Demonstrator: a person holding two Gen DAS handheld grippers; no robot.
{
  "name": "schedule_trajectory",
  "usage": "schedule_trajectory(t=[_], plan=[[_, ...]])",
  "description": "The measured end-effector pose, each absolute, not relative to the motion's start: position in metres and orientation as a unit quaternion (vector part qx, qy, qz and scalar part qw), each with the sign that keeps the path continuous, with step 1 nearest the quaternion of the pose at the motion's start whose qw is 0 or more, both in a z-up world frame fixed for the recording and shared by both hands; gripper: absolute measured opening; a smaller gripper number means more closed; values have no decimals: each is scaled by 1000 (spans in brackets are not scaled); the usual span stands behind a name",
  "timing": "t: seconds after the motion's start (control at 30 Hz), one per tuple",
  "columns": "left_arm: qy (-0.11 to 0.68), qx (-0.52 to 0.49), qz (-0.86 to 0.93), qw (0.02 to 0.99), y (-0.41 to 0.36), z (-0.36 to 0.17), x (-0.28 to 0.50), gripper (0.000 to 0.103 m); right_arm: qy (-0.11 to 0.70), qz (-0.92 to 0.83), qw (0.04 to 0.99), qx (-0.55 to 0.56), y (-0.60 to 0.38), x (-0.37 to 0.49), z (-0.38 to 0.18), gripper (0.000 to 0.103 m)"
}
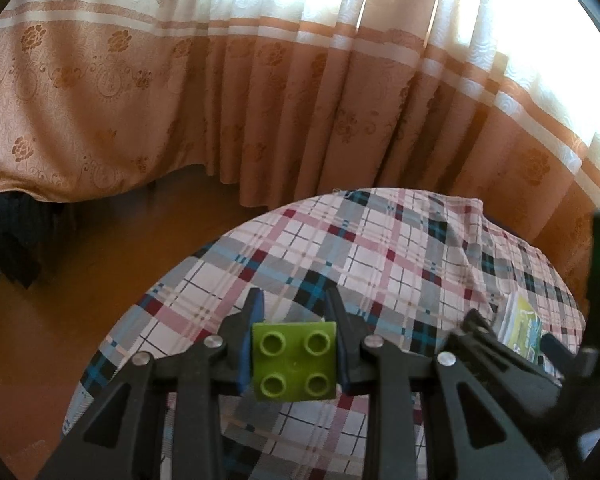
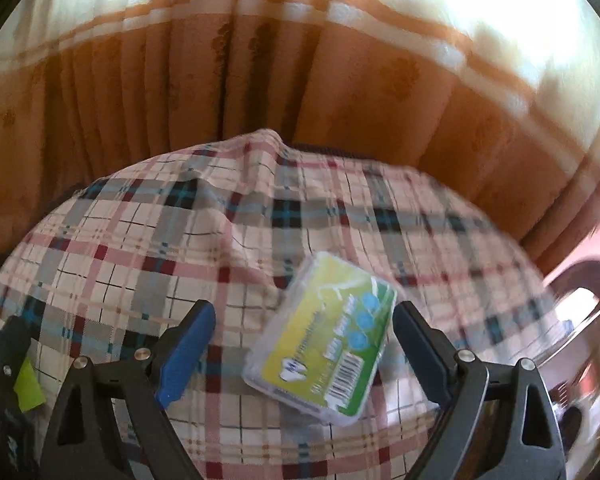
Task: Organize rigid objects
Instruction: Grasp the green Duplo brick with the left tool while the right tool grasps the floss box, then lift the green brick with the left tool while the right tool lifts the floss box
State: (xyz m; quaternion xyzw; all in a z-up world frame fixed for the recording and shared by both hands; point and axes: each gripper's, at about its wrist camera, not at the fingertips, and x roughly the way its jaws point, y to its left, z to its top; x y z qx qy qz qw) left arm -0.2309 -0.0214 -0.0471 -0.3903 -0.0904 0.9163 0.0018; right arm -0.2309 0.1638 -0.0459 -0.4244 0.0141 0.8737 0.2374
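Left tool (image 1: 294, 356) is clamped on a lime-green square plastic building brick with four round studs (image 1: 294, 360), pinched between its blue-padded fingers (image 1: 252, 320) and held up off the plaid-cloth-covered tabletop (image 1: 380, 248). Right tool (image 2: 304, 344) is spread wide, not gripping anything, with its fingers (image 2: 188, 344) sitting on either side of a flat clear plastic case with a yellow-green label and barcode (image 2: 320, 340). That case lies flat on the checked cloth, turned at an angle, and neither finger touches it as far as I can tell, though the shot is pretty blurry. Can't see what's inside the case since the label covers it. From the left wrist view, that case peeks out at the right edge (image 1: 524, 328), partly blocked by the right tool's black frame. Behind the tabletop hangs a peach and orange floral curtain (image 1: 260, 100), with brown floor (image 1: 60, 300) off to the left. In the right wrist view, a sliver of the green brick shows at the far left.
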Motion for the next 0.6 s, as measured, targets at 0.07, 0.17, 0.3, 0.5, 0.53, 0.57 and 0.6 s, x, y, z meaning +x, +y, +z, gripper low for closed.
schedule_trajectory(t=[0.07, 0.17, 0.3, 0.5, 0.53, 0.57, 0.6], plan=[[-94, -393, 915, -1, -24, -48, -232, 31, 12, 872, 243, -424, 167, -230, -46, 91], [-96, -393, 915, -1, -25, -48, -234, 31, 16, 874, 233, -426, 167, -230, -47, 86], [-99, -392, 914, 1, -26, -48, -234, 31, 56, 883, 182, -429, 170, -229, -46, 58], [-103, -392, 914, 3, -27, -49, -233, 30, 111, 908, 72, -397, 160, -208, -43, 57], [-104, -392, 914, 3, -27, -49, -233, 30, 115, 913, 59, -387, 158, -203, -42, 57], [-105, -392, 914, 4, -27, -49, -233, 30, 117, 920, 47, -372, 156, -194, -37, 57], [-105, -392, 914, 4, -28, -49, -233, 30, 115, 925, 45, -360, 154, -188, -34, 57]])
